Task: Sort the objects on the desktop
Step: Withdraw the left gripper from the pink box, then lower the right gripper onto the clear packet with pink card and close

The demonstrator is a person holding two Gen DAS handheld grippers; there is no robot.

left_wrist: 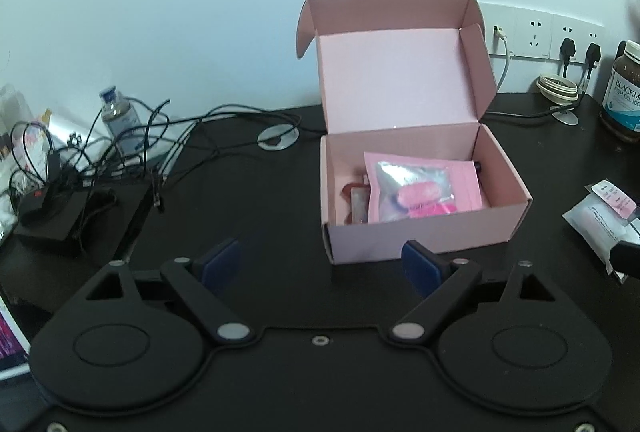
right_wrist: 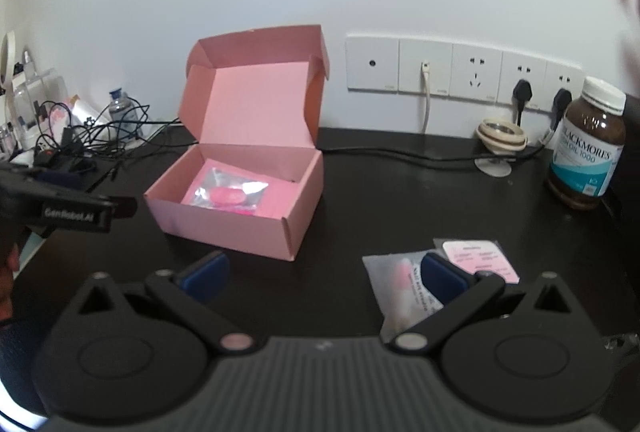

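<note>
An open pink cardboard box [left_wrist: 424,232] stands on the black desk with its lid up. A pink foil packet [left_wrist: 420,188] lies inside it over a reddish sachet [left_wrist: 356,204]. My left gripper [left_wrist: 320,262] hovers just before the box's front left corner, jaws wide open and empty. In the right wrist view the box [right_wrist: 240,228] sits left of centre, and the left gripper [right_wrist: 76,212] reaches in from the left edge. My right gripper [right_wrist: 324,276] is open and empty. Its right finger [right_wrist: 440,278] overlaps a clear packet [right_wrist: 400,280] beside a pink-labelled packet [right_wrist: 476,256].
A brown fish oil bottle [right_wrist: 588,148] stands at the far right, next to tape rolls [right_wrist: 502,134] and a black cable [right_wrist: 400,154] below the wall sockets [right_wrist: 476,72]. Tangled cables [left_wrist: 120,160], a small clear bottle [left_wrist: 118,120] and a black adapter [left_wrist: 48,216] crowd the desk's left side.
</note>
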